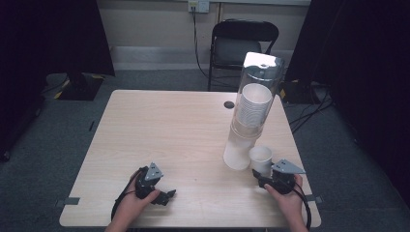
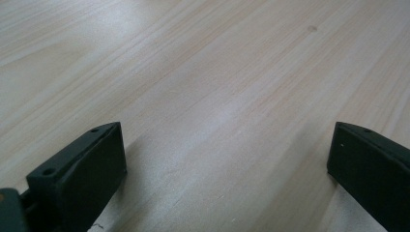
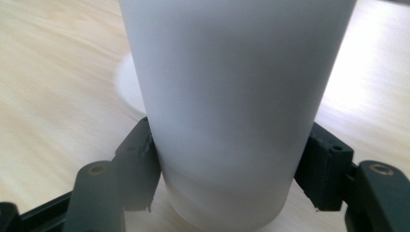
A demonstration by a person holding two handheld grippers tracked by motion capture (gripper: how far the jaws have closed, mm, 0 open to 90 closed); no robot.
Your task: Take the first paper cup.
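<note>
- The right gripper [image 1: 259, 177] clamps both jaws against a white cup [image 1: 260, 158], upright on the table [image 1: 159, 125], near right, just beside the clear cup dispenser [image 1: 252, 111].
- The left gripper [image 1: 164, 195] rests near left, jaws spread wide over bare wood, holding nothing.

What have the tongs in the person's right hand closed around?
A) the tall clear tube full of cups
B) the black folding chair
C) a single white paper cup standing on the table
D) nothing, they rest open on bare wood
C: in the right gripper view both jaws of the right tongs press against the sides of the white cup, which stands alone on the table beside the clear tube.
</note>
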